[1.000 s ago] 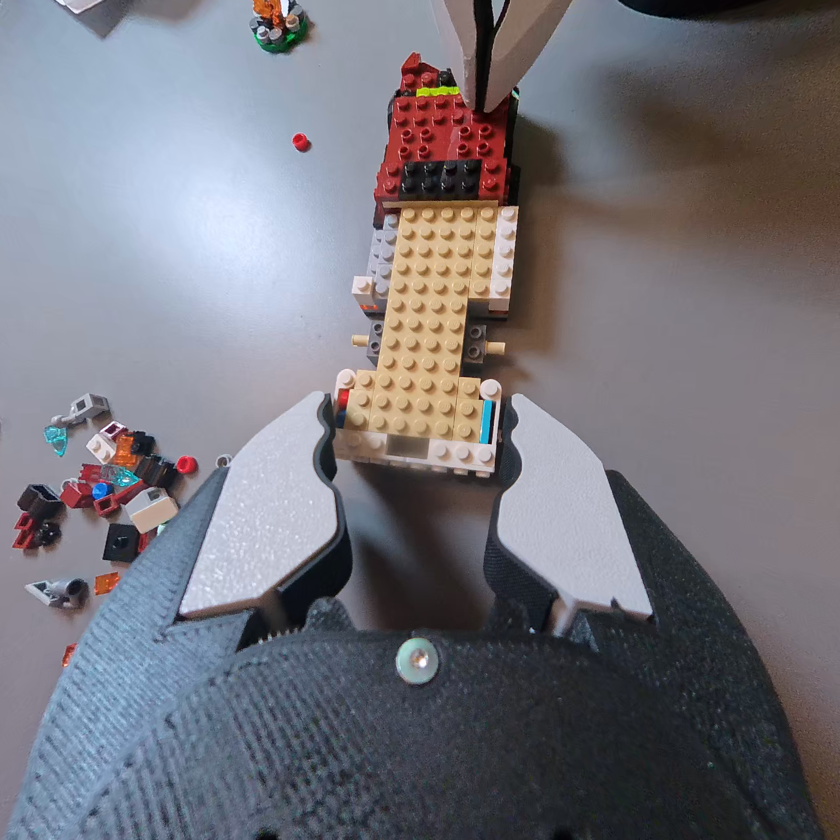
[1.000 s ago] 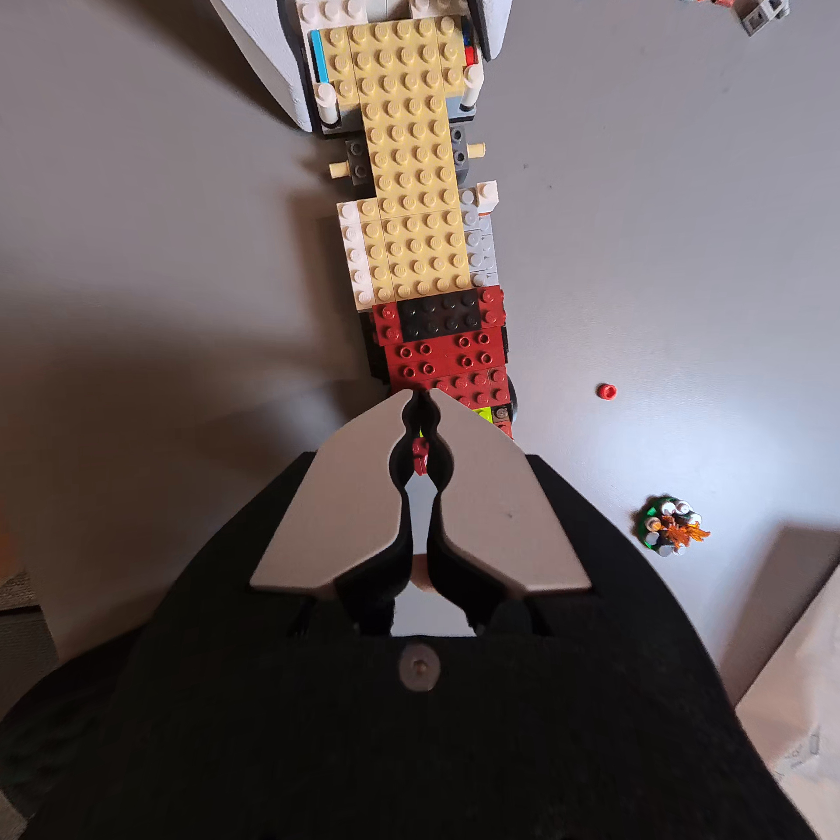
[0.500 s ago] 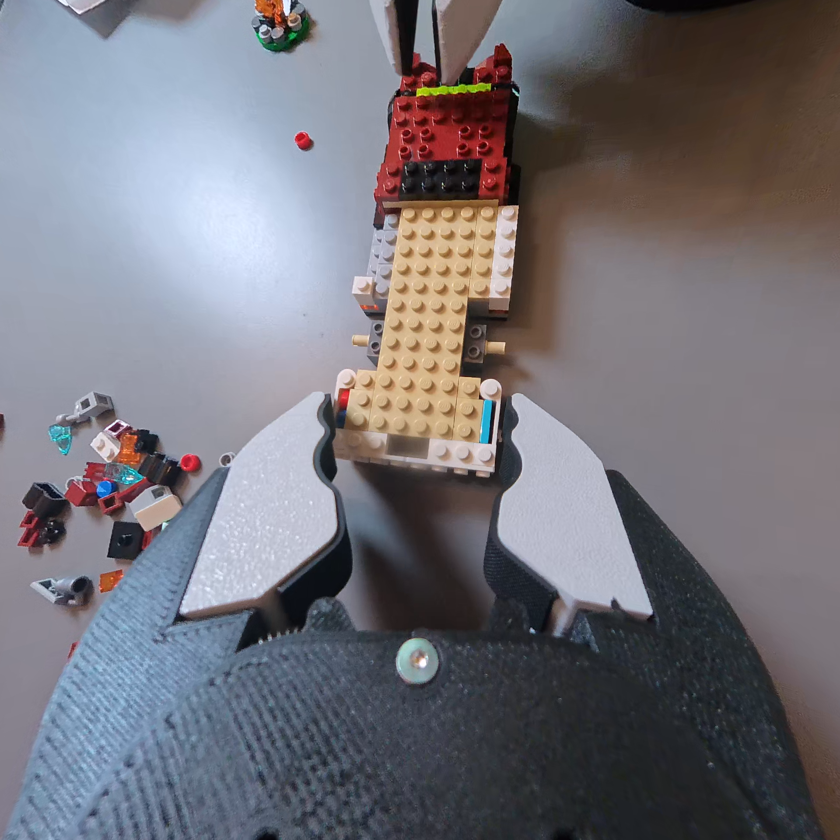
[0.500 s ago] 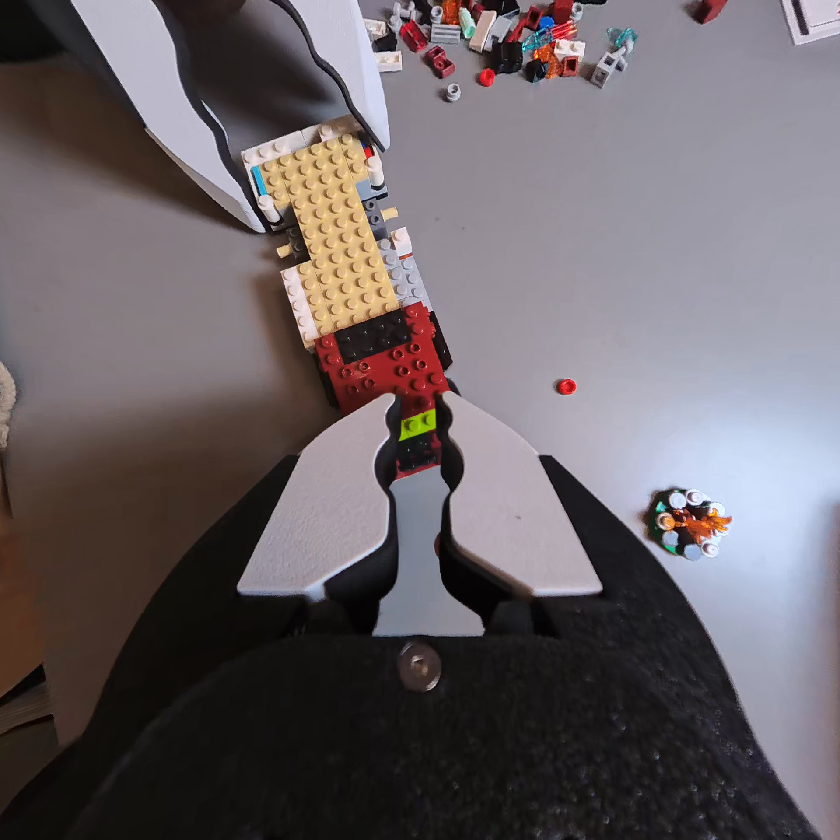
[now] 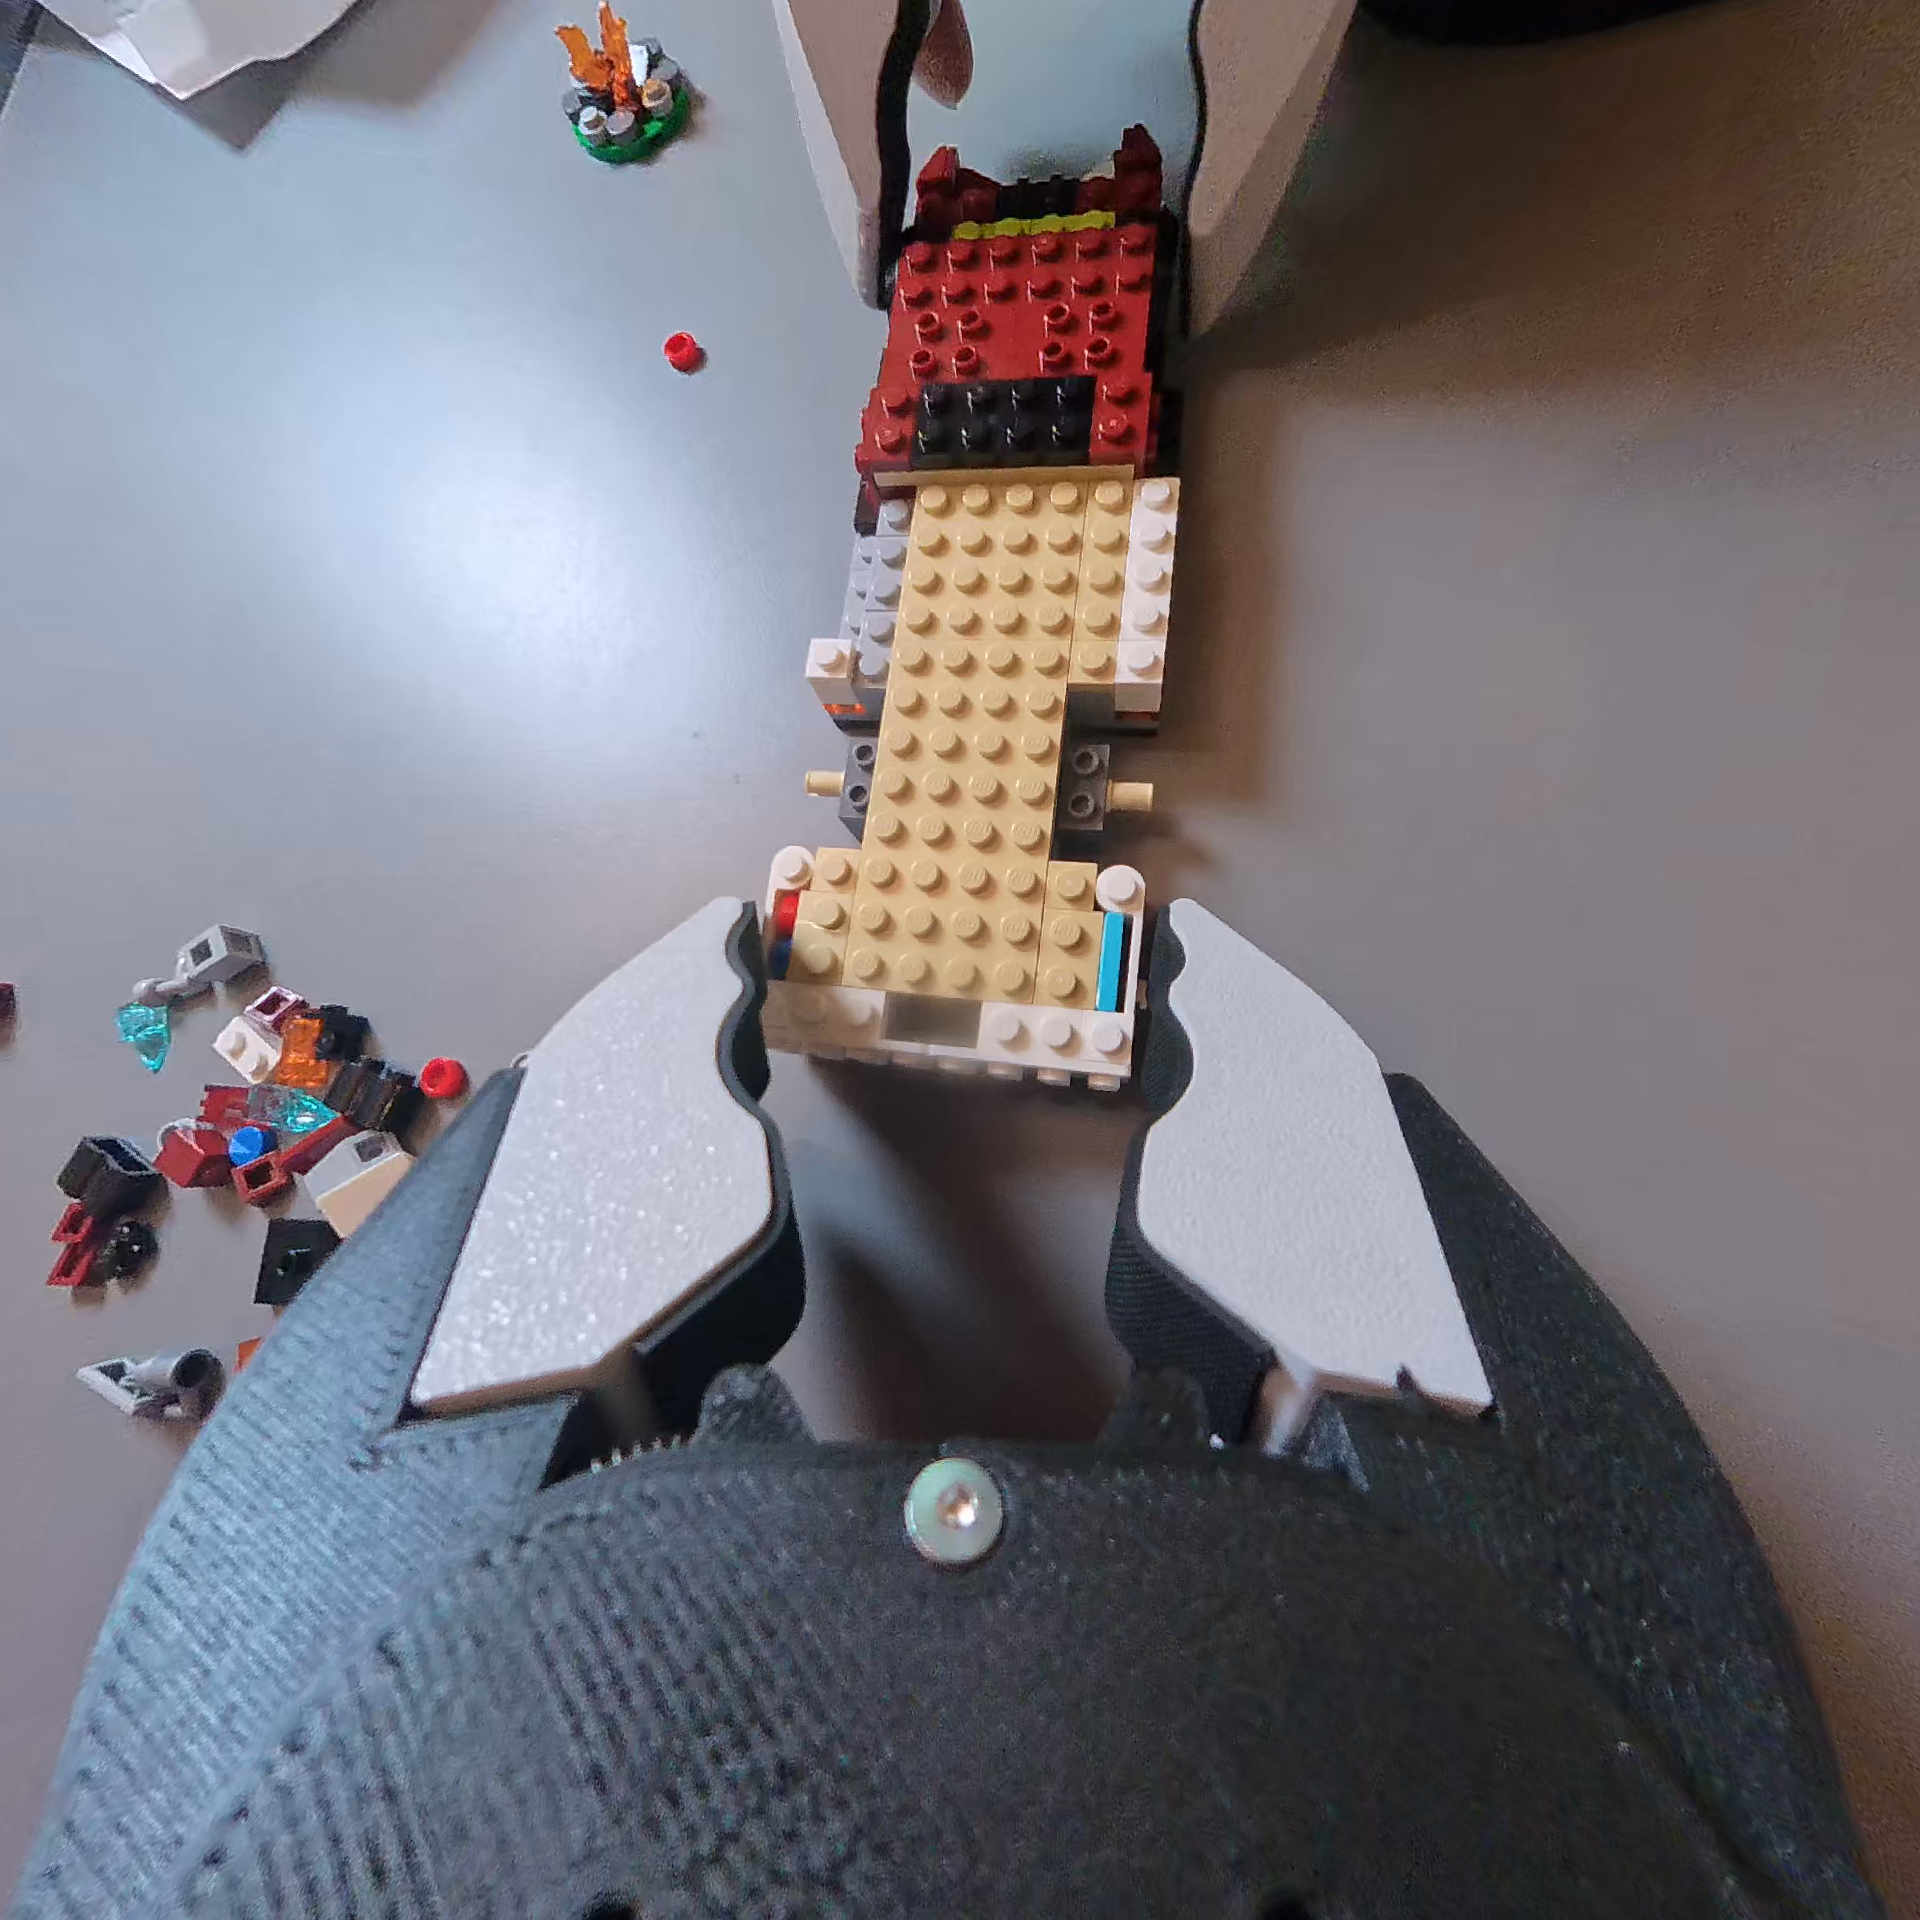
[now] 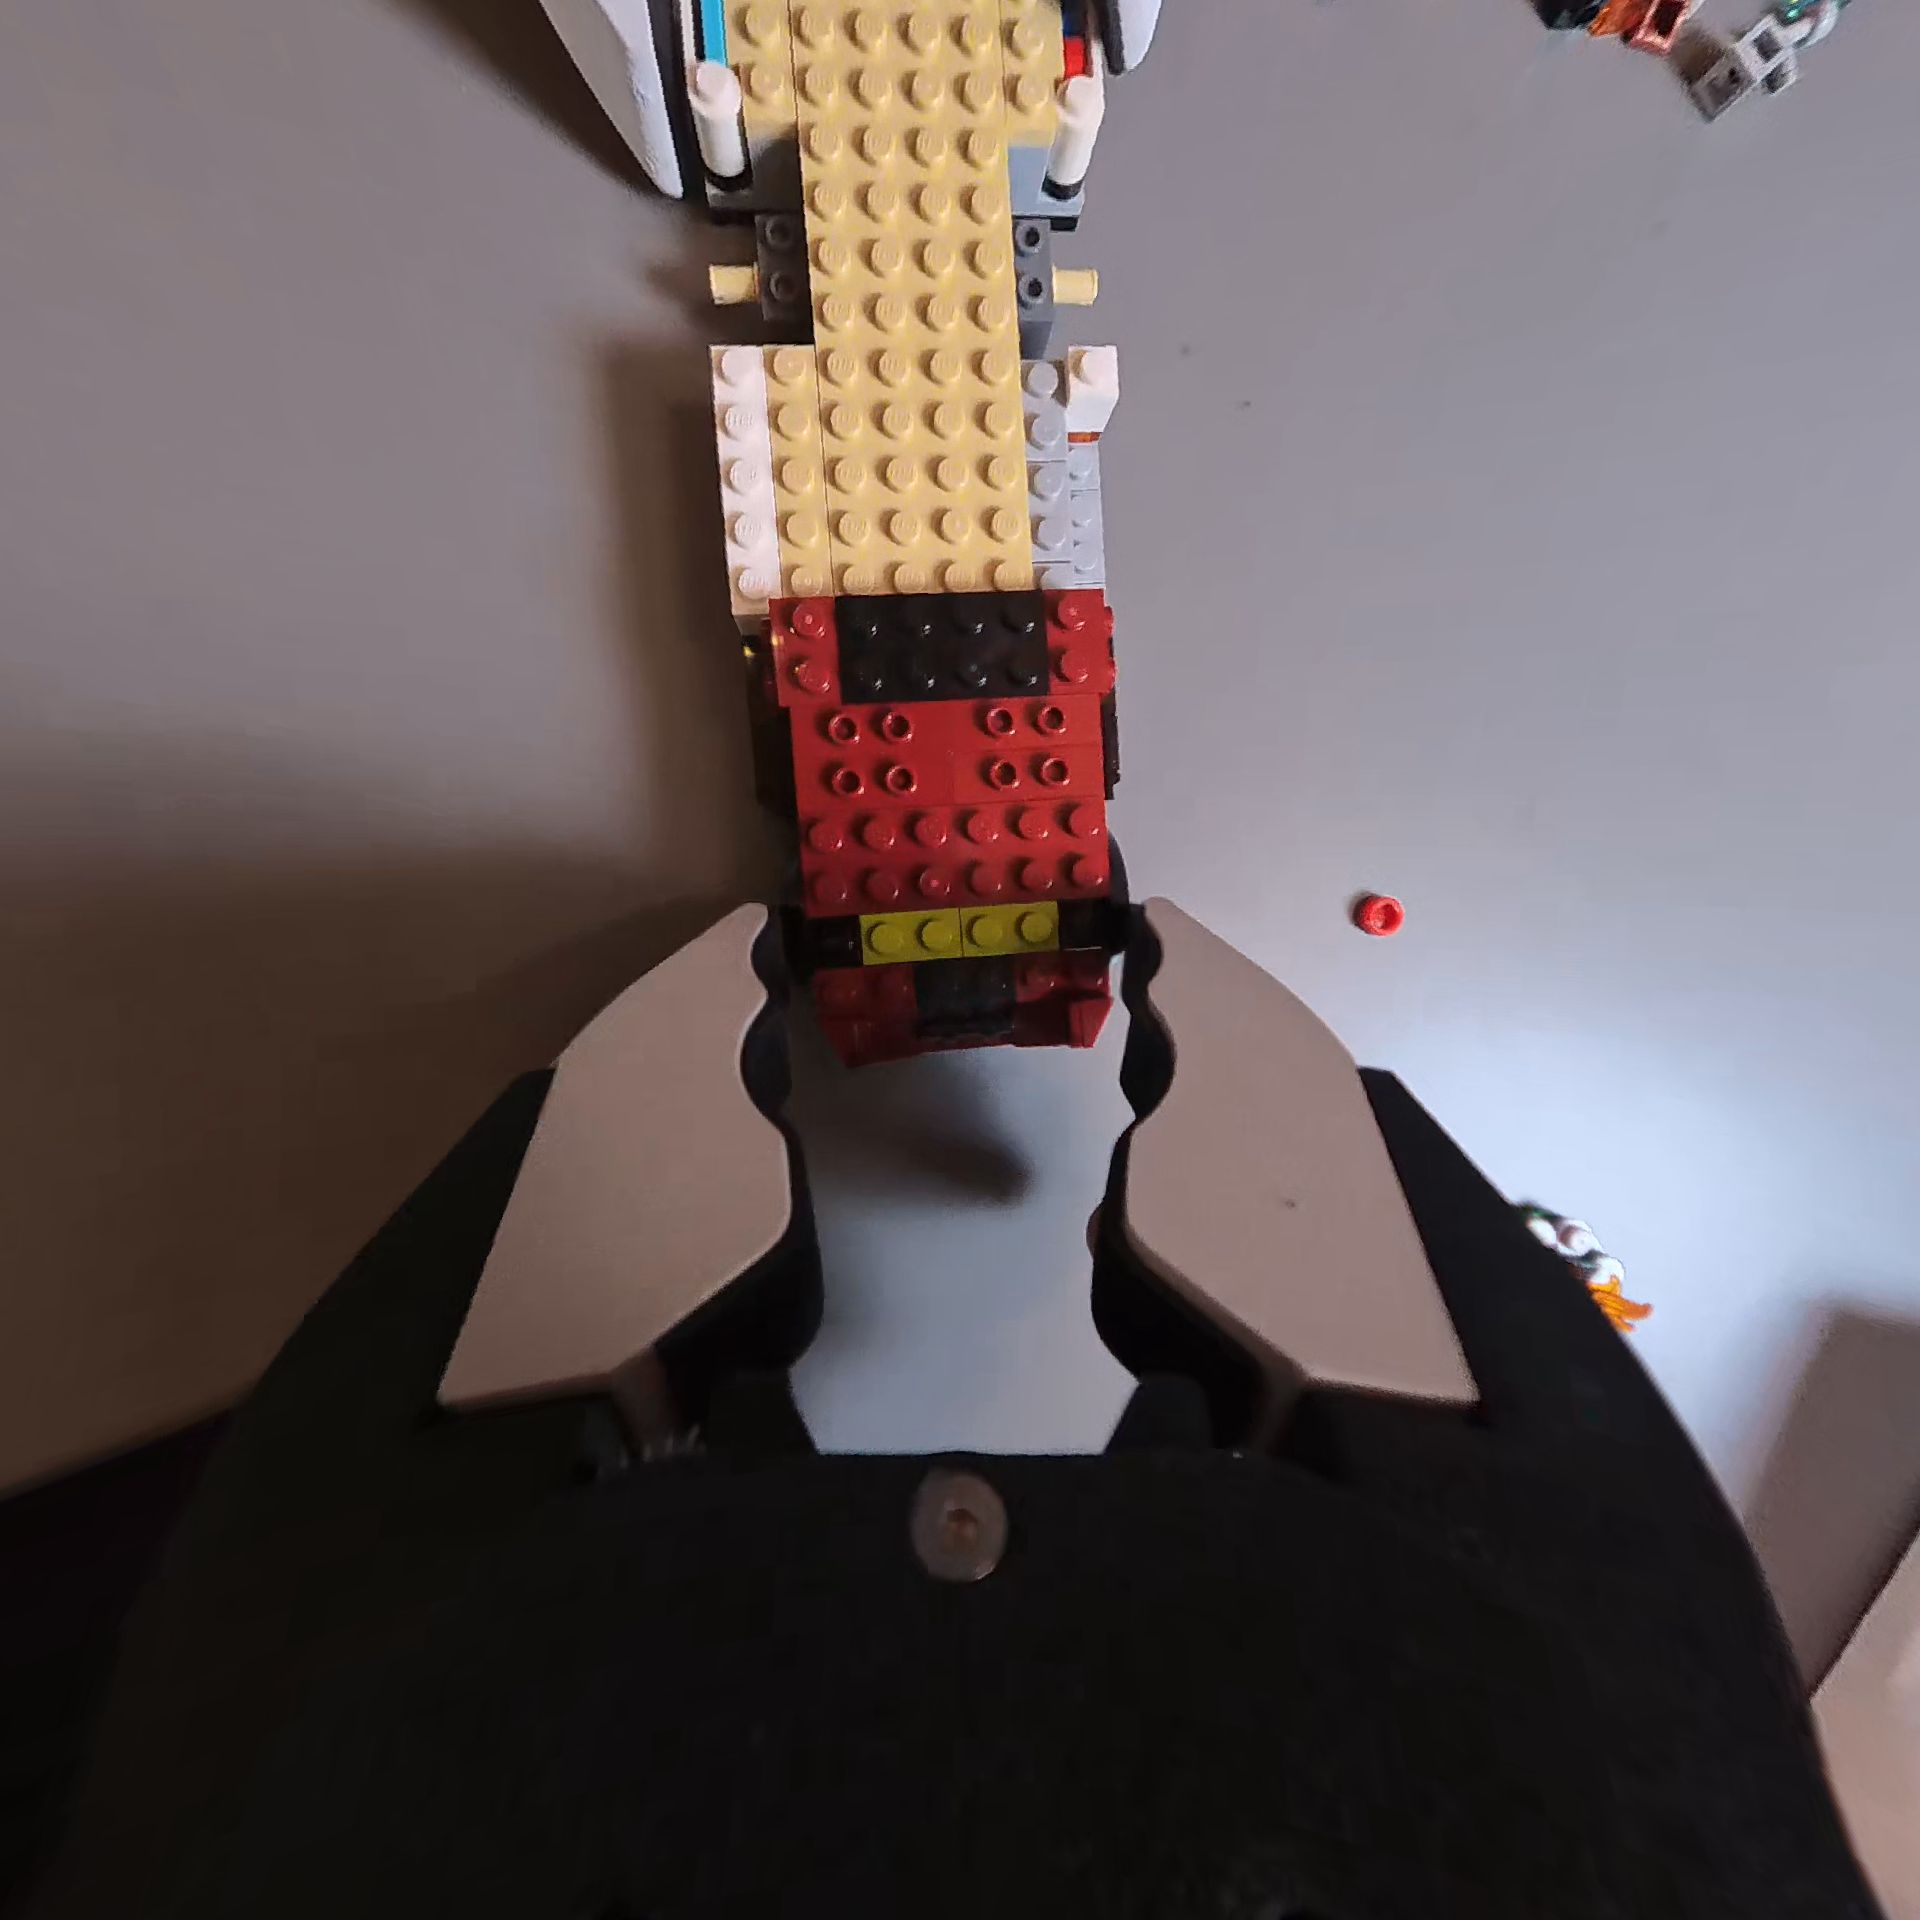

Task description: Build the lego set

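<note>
A long brick model (image 5: 987,727) with a tan studded deck, a white end and a dark red end lies on the grey table (image 5: 416,623). My left gripper (image 5: 956,977) is shut on the white end, with both pads against its sides. My right gripper (image 6: 951,966) spans the red end of the model (image 6: 904,416) at the yellow strip (image 6: 961,930), its pads against the black side pieces. In the left wrist view its white fingers (image 5: 831,156) flank the red end. In the right wrist view the left gripper's fingers (image 6: 623,104) flank the far end.
A pile of small loose bricks (image 5: 239,1122) lies left of my left gripper and shows far off in the right wrist view (image 6: 1725,62). A small red round stud (image 5: 682,351) and a campfire piece on a green base (image 5: 623,99) lie beside the red end. White paper (image 5: 187,42) lies at the far corner. Tip to tip, the grippers are about 12 cm apart. The small red round stud (image 5: 682,351) is closer to my right gripper, around 5 cm from its tips; the left tips are 15 cm off. Seen from the right wrist view (image 6: 1377,920) as well.
My right gripper was shut over the top of the red end, drew back, opened wide and now spans the red end's sides. My left gripper and the model have not moved.
</note>
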### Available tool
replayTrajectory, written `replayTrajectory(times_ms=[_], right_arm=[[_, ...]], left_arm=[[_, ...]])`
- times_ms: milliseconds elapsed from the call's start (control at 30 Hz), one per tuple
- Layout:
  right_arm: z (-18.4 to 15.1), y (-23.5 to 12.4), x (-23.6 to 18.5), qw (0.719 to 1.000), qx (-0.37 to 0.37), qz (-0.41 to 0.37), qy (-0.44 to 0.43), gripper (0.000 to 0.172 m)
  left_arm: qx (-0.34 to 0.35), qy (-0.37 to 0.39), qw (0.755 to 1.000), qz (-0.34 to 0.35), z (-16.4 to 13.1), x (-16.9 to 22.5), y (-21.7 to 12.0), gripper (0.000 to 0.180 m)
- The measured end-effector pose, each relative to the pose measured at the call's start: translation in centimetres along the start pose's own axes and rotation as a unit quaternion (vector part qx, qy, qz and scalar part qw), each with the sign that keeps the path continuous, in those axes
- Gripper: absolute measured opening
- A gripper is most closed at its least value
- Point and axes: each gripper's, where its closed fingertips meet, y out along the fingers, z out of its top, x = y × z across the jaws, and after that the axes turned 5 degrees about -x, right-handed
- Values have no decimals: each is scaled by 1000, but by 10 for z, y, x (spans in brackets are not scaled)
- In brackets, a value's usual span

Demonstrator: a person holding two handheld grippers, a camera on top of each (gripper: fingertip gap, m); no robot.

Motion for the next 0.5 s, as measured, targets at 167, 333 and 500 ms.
replayTrajectory(times_ms=[167,333,500], right_arm=[[6,0,4,1000,18,-6,-6,61],[17,-8,4,999,48,6,3,61],[18,-2,5,999,39,9,-4,61]], left_arm=[[-3,11,1000,10,-2,-4,-4,71],[24,-8,1000,-4,5,-6,-19,71],[-10,-3,1000,-7,-9,-3,-12,71]])
